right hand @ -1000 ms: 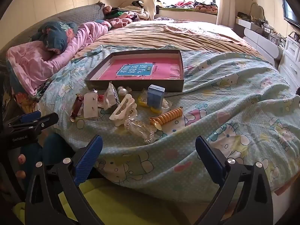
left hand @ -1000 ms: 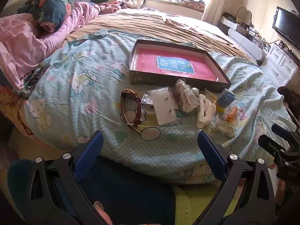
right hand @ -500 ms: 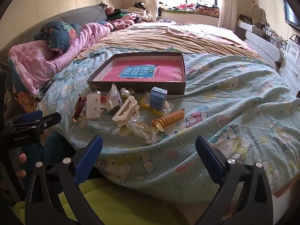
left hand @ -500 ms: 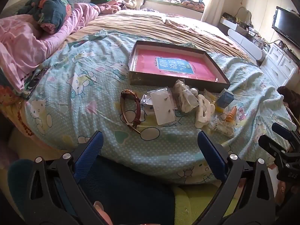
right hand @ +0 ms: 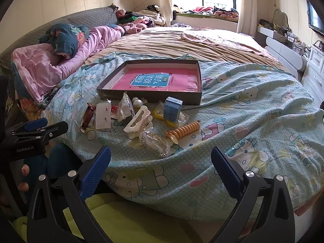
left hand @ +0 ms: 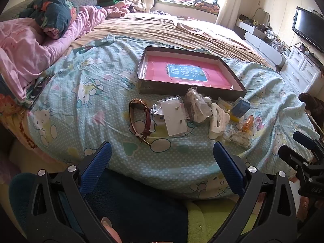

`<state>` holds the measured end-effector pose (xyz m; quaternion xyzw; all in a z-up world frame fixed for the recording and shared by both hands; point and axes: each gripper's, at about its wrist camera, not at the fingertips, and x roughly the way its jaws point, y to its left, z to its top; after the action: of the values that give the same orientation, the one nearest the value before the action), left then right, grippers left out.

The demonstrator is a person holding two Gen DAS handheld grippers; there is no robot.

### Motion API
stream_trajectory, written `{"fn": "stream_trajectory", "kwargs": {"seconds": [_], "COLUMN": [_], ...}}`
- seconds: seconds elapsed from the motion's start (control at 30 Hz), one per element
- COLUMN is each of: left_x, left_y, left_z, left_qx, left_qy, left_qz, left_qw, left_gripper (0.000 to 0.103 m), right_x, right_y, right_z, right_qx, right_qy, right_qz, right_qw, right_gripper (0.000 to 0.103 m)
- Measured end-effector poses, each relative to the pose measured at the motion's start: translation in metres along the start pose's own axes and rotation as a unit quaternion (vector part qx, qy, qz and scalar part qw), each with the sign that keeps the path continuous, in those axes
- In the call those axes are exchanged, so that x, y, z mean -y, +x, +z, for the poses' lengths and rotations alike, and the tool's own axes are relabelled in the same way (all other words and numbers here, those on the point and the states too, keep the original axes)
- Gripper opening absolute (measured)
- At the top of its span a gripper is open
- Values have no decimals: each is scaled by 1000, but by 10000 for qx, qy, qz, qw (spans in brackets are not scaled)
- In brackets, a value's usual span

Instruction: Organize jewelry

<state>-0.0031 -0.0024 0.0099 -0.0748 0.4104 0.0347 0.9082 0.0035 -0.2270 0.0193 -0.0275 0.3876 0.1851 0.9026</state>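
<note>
A shallow dark box (left hand: 141, 75) (right hand: 199, 77) with a pink book in it lies on the bedspread. In front of it is a loose pile: a brown-strap watch (left hand: 146, 121) (right hand: 88, 116), an earring card in plastic (left hand: 175, 118) (right hand: 103, 115), a bagged pearl item (left hand: 197, 105) (right hand: 125, 109), a white hair claw (left hand: 217, 121) (right hand: 137, 121), a small blue box (left hand: 241, 106) (right hand: 172, 109), an orange spiral hair tie (left hand: 247, 124) (right hand: 185, 130) and a clear spiral tie (right hand: 156, 142). My left gripper (left hand: 162, 166) and right gripper (right hand: 161, 166) hang open at the bed's near edge, both empty.
Pink and dark bedding (left hand: 30, 46) is heaped at the left of the bed. A beige blanket (right hand: 172, 42) covers the far half. White drawers (left hand: 301, 70) and a wall screen (left hand: 307, 28) stand at the right. A green cushion (right hand: 121, 218) lies below the grippers.
Both grippers have edged a little closer to the bed and the pile; the view is slightly nearer. Nothing on the bed has moved.
</note>
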Motion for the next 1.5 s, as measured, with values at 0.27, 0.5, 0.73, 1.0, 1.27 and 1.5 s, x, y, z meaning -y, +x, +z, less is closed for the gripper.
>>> {"fn": "stream_trajectory", "kwargs": {"seconds": [0.27,0.5,0.73,1.0,1.27,1.5], "left_x": [1,1,0,-2,-8,-23], "left_y": [-2,-2,-4,-4,-1,6], "left_z": [0,0,2,3,4,5], "left_qx": [13,12,33,31,22,15], "left_qy": [14,12,14,3,-34,-268], "left_qz": [-19,-22,13,23,54,192], "left_qw": [10000,10000,10000,10000,10000,9995], "left_gripper": [94,94,94,94,94,94], "right_x": [0,-1,-2,-6,-8,-9], "right_y": [0,1,2,3,7,13], "right_z": [0,-1,-1,0,2,6], "right_qx": [-3,7,9,6,-25,-29], "right_qy": [9,-14,-25,-50,-95,-141], "right_qz": [1,4,22,41,106,167], "right_qw": [10000,10000,10000,10000,9999,9998], "right_gripper": [99,99,99,99,99,99]}}
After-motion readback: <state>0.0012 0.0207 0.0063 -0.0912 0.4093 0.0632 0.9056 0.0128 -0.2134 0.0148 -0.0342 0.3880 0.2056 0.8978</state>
